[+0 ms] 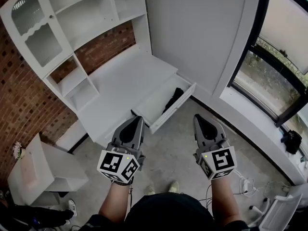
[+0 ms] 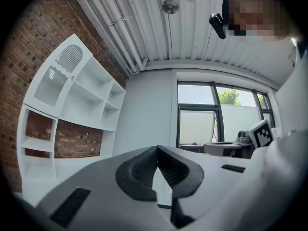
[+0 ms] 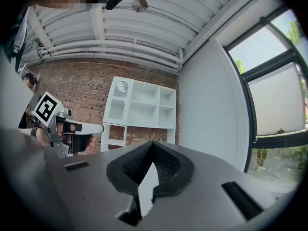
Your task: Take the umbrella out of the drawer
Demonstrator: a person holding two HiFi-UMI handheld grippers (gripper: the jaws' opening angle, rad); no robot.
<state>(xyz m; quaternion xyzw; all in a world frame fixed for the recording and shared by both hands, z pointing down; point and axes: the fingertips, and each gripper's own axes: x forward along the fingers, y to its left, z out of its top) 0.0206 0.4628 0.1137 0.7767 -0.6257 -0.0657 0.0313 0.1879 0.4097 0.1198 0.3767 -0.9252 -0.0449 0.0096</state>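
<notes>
1. Nearest to us, we hold two grippers out level in front of the body, side by side and apart from each other, above a bare concrete floor (image 1: pixel 168 153).
2. The left gripper (image 1: pixel 136 119) has its jaws pressed together at the tips, with nothing between them.
3. The right gripper (image 1: pixel 199 117) is likewise fully closed and holds nothing.
4. Just beyond both grippers, a white drawer (image 1: pixel 179 105) stands pulled out from the front edge of a white desk (image 1: pixel 130 81).
5. A folded black umbrella (image 1: pixel 173 99) lies inside the drawer, toward its right end, running from the front edge back toward the desk. Neither gripper touches it.
6. A white shelf unit (image 1: pixel 82 23) with open compartments stands along the desk's back edge.
7. Farthest back is a red brick wall (image 1: pixel 19 95), and a large dark-framed window (image 1: pixel 274 76) is on the right.
</notes>
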